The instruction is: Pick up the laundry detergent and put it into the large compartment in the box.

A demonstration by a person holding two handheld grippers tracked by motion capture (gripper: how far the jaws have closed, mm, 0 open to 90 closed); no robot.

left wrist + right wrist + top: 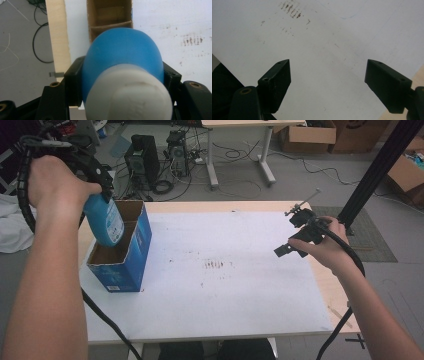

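A person's left hand [52, 182] holds the left tool [102, 182] above the far left part of the bench [225, 310], which carries a white sheet marked with brown smudges near its middle. The left tool is pinching a blue bottle [106, 221] just below its white cap [128, 93]. The bottle hangs body down, with its lower end at the open top of a blue cardboard box [122, 265].

The bottle bears a pale label on its side; the writing on it is too small to read. The box stands upright near the left edge of the bench. Its inside is plain brown card, split by a divider into 2 compartments, 1 near and 1 far. The bottle sits over the divider, and which compartment it is over cannot be told. A small white label with dark print shows on the near face of the box, low down; its words cannot be read.

In the left gripper view the black jaws press against both sides of the bottle, with the box opening beyond it.

The right hand [327, 247] holds the right tool [286, 250] above the right side of the bench, well apart from the box. Its jaws stand spread wide, with bare white sheet between them.
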